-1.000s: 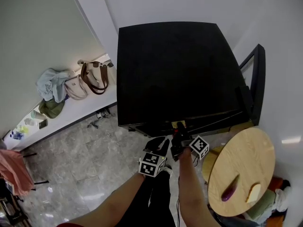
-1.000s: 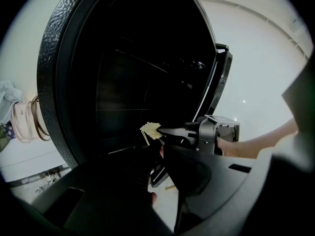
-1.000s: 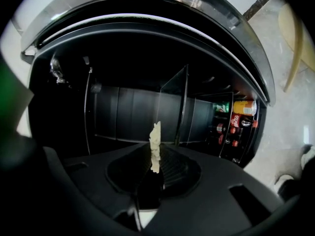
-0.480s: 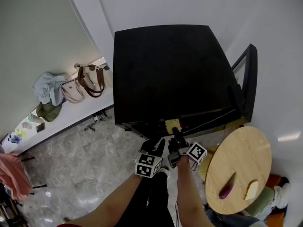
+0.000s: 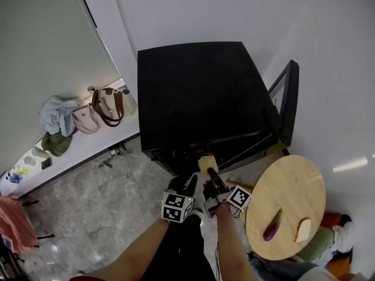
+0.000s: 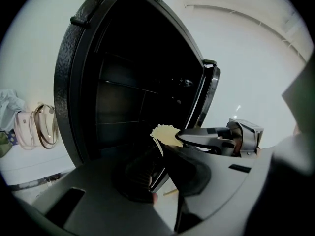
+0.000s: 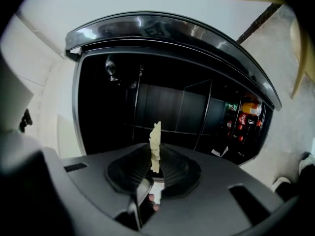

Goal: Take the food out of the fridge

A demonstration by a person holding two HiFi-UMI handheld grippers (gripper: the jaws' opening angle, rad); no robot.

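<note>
The right claw (image 7: 155, 161) pinches a thin pale-yellow food slice (image 7: 156, 139) edge-on, just outside the open black fridge (image 5: 199, 92), probably bound for the round wooden bench (image 5: 293, 186); the left claw (image 6: 161, 155) is closed, empty.

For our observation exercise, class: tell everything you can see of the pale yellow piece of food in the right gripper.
The food piece is pale yellow, thin and flat with ragged edges, like a slice. It stands on edge, its lower part clamped between the right gripper's pads, the rest sticking out beyond their tips. It is held in the air before the open black fridge, touching nothing else.
</note>
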